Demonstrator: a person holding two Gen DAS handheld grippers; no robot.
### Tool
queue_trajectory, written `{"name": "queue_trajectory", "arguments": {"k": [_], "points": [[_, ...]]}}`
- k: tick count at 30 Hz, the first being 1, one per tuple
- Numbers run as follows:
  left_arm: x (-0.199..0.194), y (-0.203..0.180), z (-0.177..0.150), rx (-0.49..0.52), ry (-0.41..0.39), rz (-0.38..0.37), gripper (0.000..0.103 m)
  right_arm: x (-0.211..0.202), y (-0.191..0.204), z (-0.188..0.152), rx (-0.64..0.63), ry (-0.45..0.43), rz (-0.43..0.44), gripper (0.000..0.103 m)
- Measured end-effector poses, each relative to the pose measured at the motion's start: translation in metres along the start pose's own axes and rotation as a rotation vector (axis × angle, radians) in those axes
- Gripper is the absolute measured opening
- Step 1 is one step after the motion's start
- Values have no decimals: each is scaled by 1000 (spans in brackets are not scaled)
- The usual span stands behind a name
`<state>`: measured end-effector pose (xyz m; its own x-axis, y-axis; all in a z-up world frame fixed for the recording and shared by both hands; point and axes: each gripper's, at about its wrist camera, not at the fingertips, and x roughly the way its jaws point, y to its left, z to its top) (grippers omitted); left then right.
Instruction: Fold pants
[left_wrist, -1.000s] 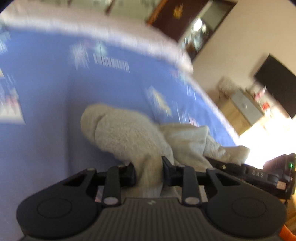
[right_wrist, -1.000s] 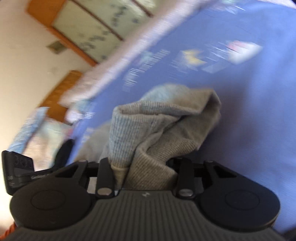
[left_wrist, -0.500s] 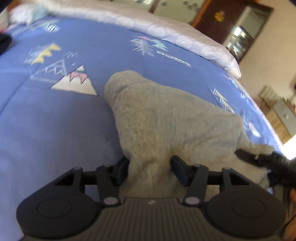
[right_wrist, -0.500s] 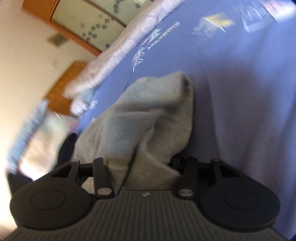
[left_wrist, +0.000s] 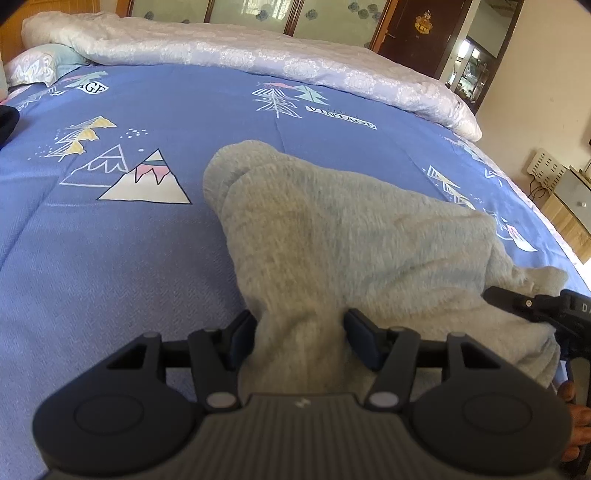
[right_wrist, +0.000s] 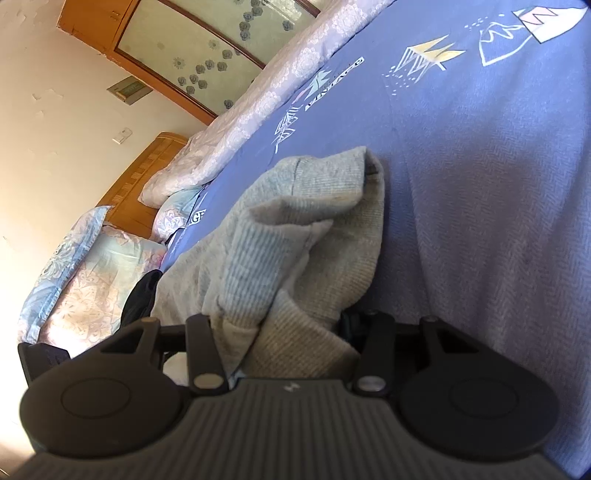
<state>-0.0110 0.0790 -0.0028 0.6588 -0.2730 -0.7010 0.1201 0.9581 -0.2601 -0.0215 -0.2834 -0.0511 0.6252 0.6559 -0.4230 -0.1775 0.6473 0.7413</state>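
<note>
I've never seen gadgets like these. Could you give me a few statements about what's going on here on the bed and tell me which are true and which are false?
1. The grey pants lie on a blue bedspread printed with mountains and trees. True.
2. The left tool has grey fabric between its fingers. True.
3. The right tool is empty and far from the pants. False: pants fabric is bunched between its fingers, ribbed band included.
4. The pants are neatly folded into a small square. False: they lie bunched and rumpled.
5. A pale floral quilt lies along the far edge of the bed. True.
</note>
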Motion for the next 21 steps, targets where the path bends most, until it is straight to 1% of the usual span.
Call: {"name": "queue_trajectory", "arguments": {"k": [12, 21], "points": [[-1, 1, -4, 18, -18, -13, 57, 9, 8, 2, 29, -18, -48, 50], [0, -5, 3, 3, 23, 27, 58, 15, 14, 2, 55, -23, -70, 51]]}}
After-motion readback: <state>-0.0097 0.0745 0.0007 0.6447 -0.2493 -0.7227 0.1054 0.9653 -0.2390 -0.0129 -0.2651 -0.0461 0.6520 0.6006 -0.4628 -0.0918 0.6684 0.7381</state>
